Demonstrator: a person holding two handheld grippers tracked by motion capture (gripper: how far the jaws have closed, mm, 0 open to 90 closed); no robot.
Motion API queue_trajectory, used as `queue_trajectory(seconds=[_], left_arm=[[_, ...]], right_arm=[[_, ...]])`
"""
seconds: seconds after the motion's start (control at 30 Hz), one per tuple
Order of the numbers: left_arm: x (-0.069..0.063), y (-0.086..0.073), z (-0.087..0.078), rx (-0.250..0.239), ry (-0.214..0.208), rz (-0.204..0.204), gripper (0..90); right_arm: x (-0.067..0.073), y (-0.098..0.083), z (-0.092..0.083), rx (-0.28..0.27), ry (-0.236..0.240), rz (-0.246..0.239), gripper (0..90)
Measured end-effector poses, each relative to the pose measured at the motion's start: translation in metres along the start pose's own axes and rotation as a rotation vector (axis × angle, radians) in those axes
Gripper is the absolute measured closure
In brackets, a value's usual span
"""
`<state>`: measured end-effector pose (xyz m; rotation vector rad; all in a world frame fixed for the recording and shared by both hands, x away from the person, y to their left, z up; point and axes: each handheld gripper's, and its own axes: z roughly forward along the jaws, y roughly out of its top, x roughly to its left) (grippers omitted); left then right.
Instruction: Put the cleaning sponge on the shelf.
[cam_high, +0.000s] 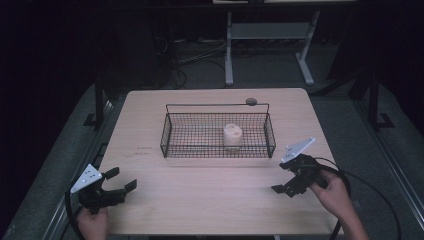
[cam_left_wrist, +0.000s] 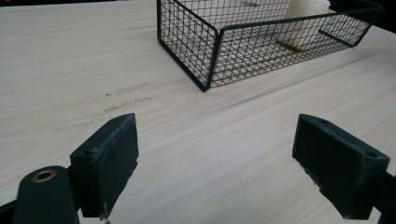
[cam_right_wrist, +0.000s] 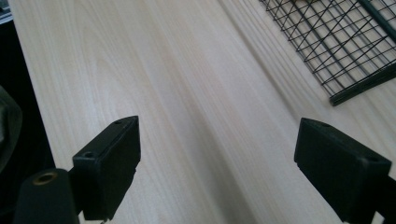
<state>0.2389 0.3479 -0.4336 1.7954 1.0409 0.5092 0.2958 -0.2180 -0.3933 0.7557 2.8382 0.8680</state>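
Pale wooden table (cam_high: 210, 200), wire basket (cam_high: 218, 131) centred toward its far edge.
My left gripper (cam_high: 121, 181) and right gripper (cam_high: 283, 177) gape wide and empty over bare wood near the front corners.

The whole near half of the table (cam_high: 210, 200) is bare wood, so the left gripper (cam_high: 121, 180) and right gripper (cam_high: 283, 178), both with jaws spread wide, have open room between them and up to the wire basket (cam_high: 218, 134). That basket sits mid-table with mesh walls and a handle bar along its far side, so the way in is from above, and the pale cylinder (cam_high: 232, 135) takes up its right-center part; left part is free
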Motion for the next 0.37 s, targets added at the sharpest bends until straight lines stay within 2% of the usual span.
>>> queue_trajectory(seconds=[0.17, 0.37], left_arm=[[-0.004, 0.000, 0.001, 0.005, 0.001, 0.015, 13.8], [-0.005, 0.000, 0.001, 0.006, 0.001, 0.026, 13.8]], right_arm=[[0.010, -0.010, 0.000, -0.012, 0.000, -0.018, 14.0], [0.022, -0.020, 0.001, -0.046, -0.007, -0.009, 14.0]])
